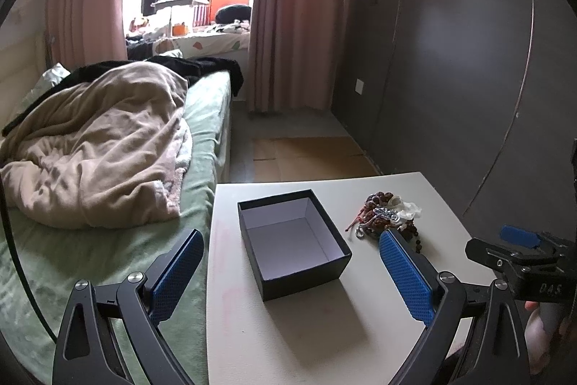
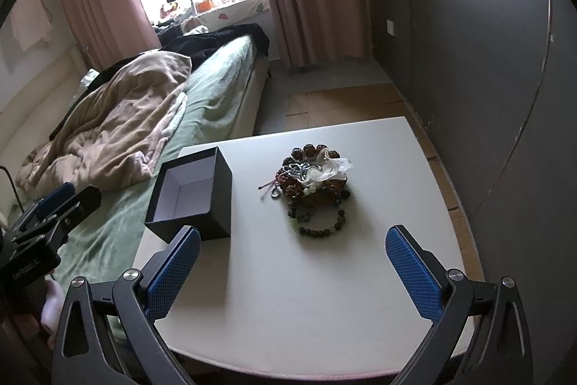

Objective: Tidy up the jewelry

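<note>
1. A bed with a green sheet (image 1: pixel 202 139) stands beside the white square counter (image 2: pixel 324 294).
2. An open black cardboard box with a white inside (image 1: pixel 294 240) sits on the counter's left part.
3. A heap of beaded jewelry (image 2: pixel 313 183) lies just right of the box, apart from it.
4. The left gripper (image 1: pixel 288 273) and right gripper (image 2: pixel 294 262) each hover with fingers spread wide, holding nothing.

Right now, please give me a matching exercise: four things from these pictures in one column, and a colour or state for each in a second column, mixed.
Things:
1. box
2. jewelry pile
3. blanket
4. right hand-held gripper

States:
A. crumpled on the bed
B. open, holding nothing
C. heaped on the table
D. black outside, nothing inside

Pairs: 1-D, 2-C, 3-A, 4-B
</note>
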